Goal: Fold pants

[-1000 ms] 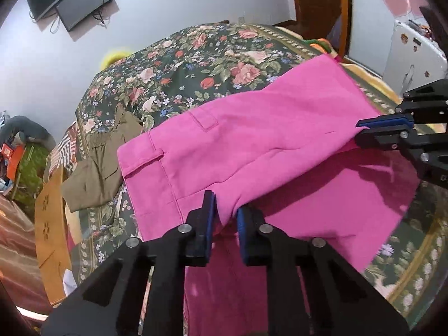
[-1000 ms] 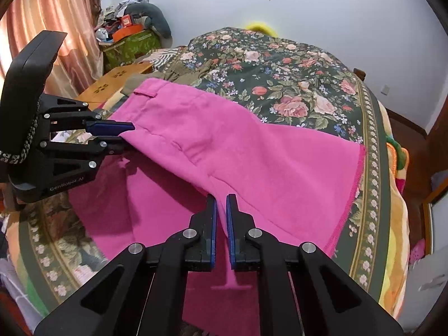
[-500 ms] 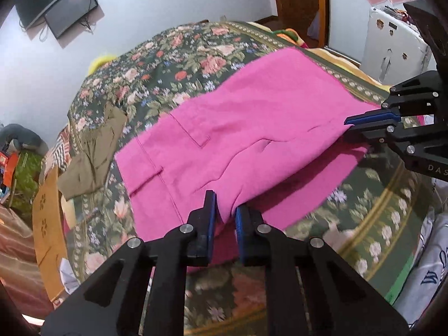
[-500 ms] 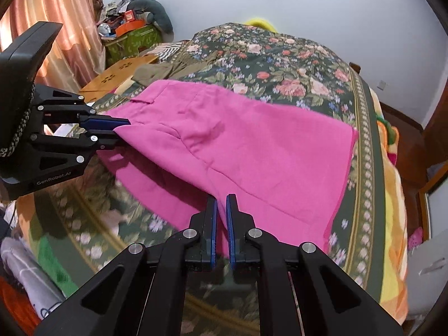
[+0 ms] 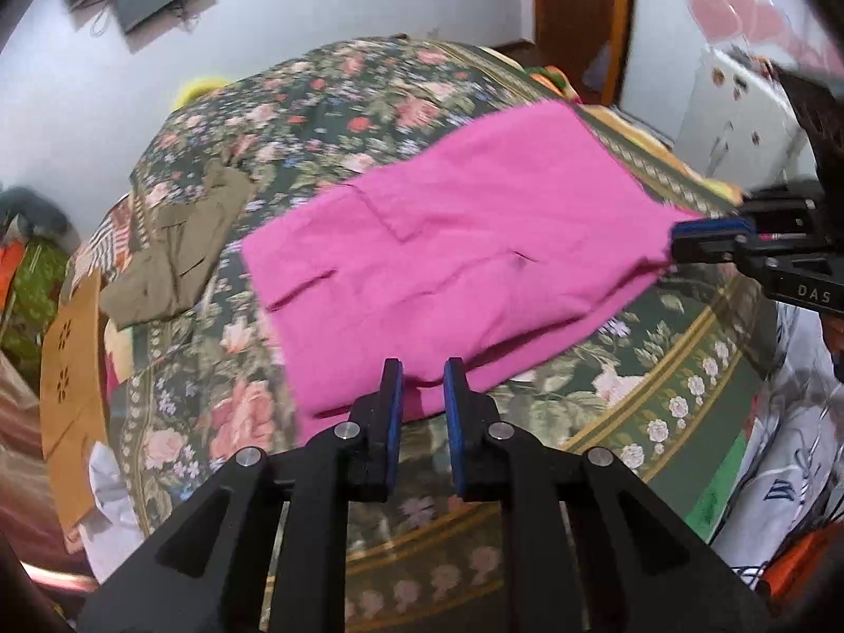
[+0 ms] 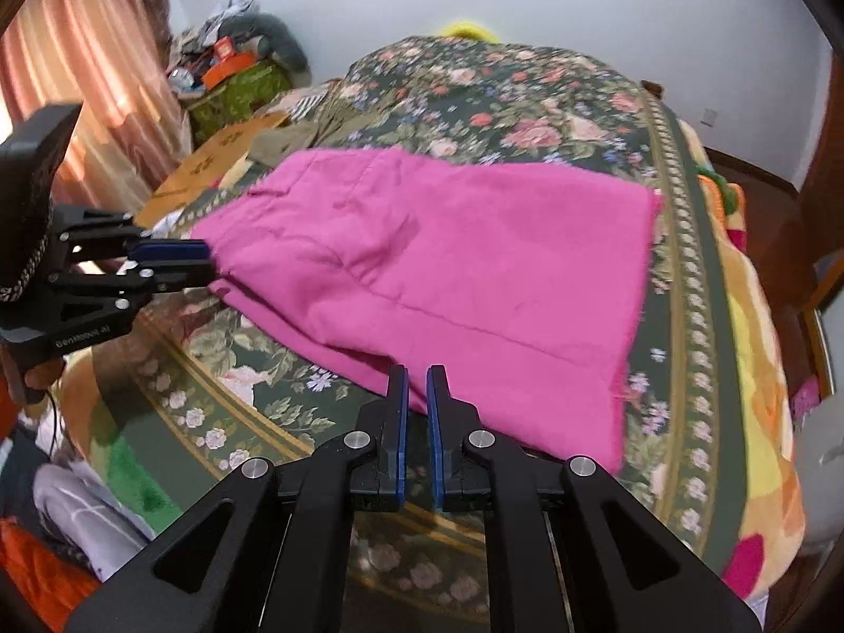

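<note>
Pink fabric of the pants (image 5: 448, 242) is seen lying doubled over on the floral bedspread (image 5: 327, 105) of the bed, toward its near edge, with the waistband end at the side of the olive garment (image 5: 179, 248). One pair of pink pants is counted, one olive garment beside it, and two claws. The left claw (image 5: 422, 385) is pinched on the near fold edge at the waist side, with a visible gap between its blue pads that the cloth enters; in the right wrist view it is seen closed on the fabric. The right claw (image 6: 416, 390) is nearly closed on the near edge closer to the leg hems, a thin layer held between its pads. The fold is judged close to being laid down. A risk is judged to be that only the top layer is gripped, so the lower layer could slide out and the edges end up misaligned; uneven pulling between the two claws could also skew or wrinkle the fold, or drag the pants toward the bed's near edge.
</note>
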### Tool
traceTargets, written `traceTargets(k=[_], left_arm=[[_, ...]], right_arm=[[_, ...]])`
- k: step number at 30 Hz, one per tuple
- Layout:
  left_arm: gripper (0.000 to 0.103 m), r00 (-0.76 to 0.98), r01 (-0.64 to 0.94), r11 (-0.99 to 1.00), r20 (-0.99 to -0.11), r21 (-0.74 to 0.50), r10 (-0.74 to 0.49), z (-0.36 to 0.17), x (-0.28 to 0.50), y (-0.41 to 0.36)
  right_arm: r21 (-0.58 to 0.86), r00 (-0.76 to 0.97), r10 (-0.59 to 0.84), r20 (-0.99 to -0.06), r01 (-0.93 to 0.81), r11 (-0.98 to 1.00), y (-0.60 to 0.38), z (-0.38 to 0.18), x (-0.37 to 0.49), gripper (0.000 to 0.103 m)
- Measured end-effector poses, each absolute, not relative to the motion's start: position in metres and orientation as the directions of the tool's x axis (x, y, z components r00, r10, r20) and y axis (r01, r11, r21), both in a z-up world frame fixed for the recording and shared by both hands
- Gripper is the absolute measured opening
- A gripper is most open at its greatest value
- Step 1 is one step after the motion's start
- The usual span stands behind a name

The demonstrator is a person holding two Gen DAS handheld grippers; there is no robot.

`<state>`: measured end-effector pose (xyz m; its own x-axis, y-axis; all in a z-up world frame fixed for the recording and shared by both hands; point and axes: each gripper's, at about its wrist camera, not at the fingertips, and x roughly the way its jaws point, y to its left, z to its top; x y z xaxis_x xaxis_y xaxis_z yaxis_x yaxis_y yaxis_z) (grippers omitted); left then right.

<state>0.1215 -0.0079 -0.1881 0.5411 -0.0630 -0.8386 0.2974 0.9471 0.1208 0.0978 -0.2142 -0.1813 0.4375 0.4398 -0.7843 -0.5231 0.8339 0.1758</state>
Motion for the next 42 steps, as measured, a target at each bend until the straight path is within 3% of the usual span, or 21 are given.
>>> traceTargets(k=[2, 5, 10, 15, 22, 27, 36, 42], left_arm=[[0.020, 0.557, 0.253, 0.961, -0.829, 0.108, -0.053, -0.181, 0.124, 0.006], [0.037, 0.565, 0.172, 0.981, -0.824, 0.086, -0.027, -0.177, 0.133, 0.029], [0.039, 0.513, 0.075, 0.997, -0.856, -0.029, -0.064, -0.188, 0.147, 0.057], [0.039, 0.471, 0.095, 0.993, -0.875, -0.075, -0.111, -0.202, 0.148, 0.049], [0.011, 0.497, 0.068, 0.998, -0.867, 0.018, -0.018, -0.204, 0.148, 0.037], [0.010, 0.541, 0.067, 0.994, -0.841, 0.082, 0.033, -0.191, 0.138, 0.040], [0.008, 0.491, 0.006, 0.999, -0.871, 0.035, 0.027, -0.221, 0.135, 0.065], [0.008, 0.497, 0.023, 0.999, -0.867, 0.042, 0.025, -0.212, 0.136, 0.067]], right_arm=[[0.180, 0.459, 0.429, -0.778, -0.491, 0.852, -0.224, -0.177, 0.098, 0.022], [0.179, 0.496, 0.407, -0.767, -0.444, 0.878, -0.237, -0.173, 0.100, 0.038], [0.188, 0.543, 0.364, -0.757, -0.353, 0.917, -0.261, -0.174, 0.107, 0.038], [0.214, 0.540, 0.336, -0.772, -0.278, 0.937, -0.276, -0.186, 0.116, 0.038], [0.226, 0.450, 0.343, -0.825, -0.293, 0.929, -0.266, -0.219, 0.121, 0.038], [0.233, 0.448, 0.356, -0.820, -0.305, 0.923, -0.269, -0.224, 0.119, 0.038], [0.219, 0.460, 0.345, -0.818, -0.306, 0.926, -0.274, -0.225, 0.117, 0.038], [0.207, 0.441, 0.331, -0.835, -0.305, 0.929, -0.273, -0.221, 0.119, 0.038]])
